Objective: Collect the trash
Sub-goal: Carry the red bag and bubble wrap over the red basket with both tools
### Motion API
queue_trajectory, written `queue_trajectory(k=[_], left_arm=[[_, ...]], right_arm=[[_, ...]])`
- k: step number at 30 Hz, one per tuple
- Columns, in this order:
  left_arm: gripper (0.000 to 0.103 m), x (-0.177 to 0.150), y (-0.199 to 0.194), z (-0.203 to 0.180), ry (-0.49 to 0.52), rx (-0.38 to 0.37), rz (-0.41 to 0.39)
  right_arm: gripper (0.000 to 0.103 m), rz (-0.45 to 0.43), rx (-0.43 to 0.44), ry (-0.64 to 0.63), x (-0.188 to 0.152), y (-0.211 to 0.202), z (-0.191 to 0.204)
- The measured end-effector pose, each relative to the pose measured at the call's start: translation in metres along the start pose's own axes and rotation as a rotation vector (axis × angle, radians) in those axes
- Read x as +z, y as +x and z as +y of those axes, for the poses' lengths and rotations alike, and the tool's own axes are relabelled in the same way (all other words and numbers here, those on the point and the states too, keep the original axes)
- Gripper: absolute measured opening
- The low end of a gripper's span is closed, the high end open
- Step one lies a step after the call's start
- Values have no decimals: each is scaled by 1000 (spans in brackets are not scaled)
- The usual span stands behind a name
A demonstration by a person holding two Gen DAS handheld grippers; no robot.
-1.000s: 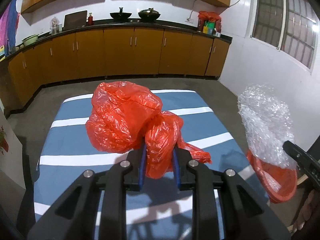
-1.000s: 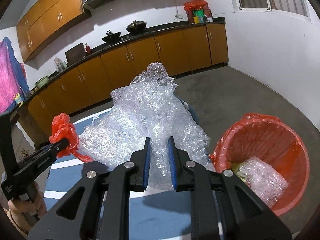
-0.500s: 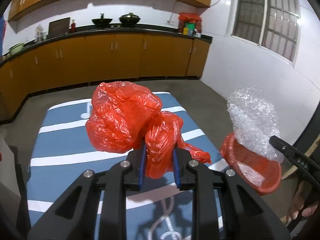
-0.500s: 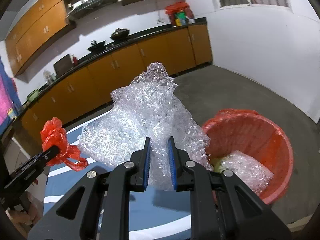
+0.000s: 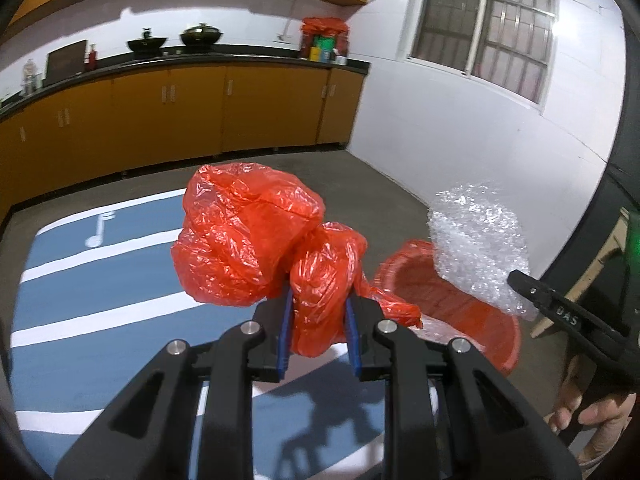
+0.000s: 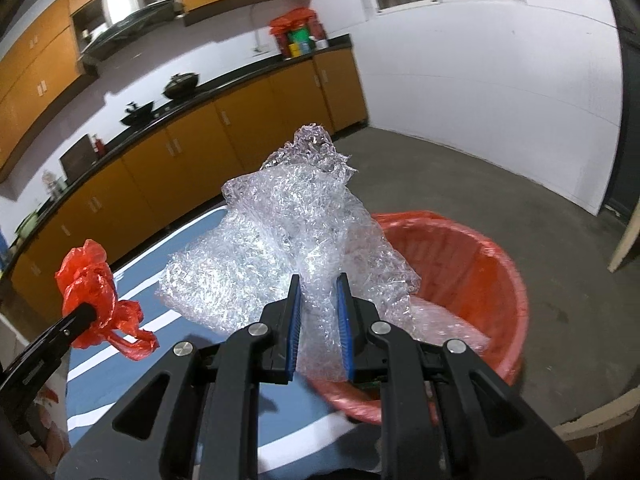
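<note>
both hands have swung toward the red bin [image 6: 472, 248]: right gripper [image 6: 318, 316] pinching bubble wrap [image 6: 280, 240] above it, left gripper [image 5: 318, 322] clamping the red bag [image 5: 248, 236] beside it, drop looks close

The bin [image 6: 480, 264] stands open-mouthed beside the counter [image 6: 132, 308]; only bubble wrap [image 6: 444, 324] lies inside, low, leaving room above it.

Orange-brown base cabinets [image 5: 168, 120] run along the far wall under a black countertop [image 5: 224, 58], with matching wall cupboards [image 6: 36, 60] above and two dark woks [image 5: 176, 38] standing on top. The right-hand wall [image 6: 500, 92] is white and carries a barred window [image 5: 484, 20], dark outside, so the light is probably indoor. The floor [image 6: 520, 184] is bare grey concrete.
</note>
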State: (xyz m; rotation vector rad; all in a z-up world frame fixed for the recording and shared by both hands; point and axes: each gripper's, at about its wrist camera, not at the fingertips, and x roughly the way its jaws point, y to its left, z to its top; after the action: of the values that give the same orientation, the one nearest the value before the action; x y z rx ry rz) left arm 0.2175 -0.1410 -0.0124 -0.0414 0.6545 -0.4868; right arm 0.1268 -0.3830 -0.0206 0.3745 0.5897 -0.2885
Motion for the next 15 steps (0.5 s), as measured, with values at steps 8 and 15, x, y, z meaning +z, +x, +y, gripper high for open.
queue_trajectory(k=[8,15], left_arm=[[23,5,30,-39,32,-112,22],[23,5,58,-72,58,-191,52]], right_arm=[[18,-5,-78,81,-1,0,-37],[18,2,-138,140,-3,4,-61]])
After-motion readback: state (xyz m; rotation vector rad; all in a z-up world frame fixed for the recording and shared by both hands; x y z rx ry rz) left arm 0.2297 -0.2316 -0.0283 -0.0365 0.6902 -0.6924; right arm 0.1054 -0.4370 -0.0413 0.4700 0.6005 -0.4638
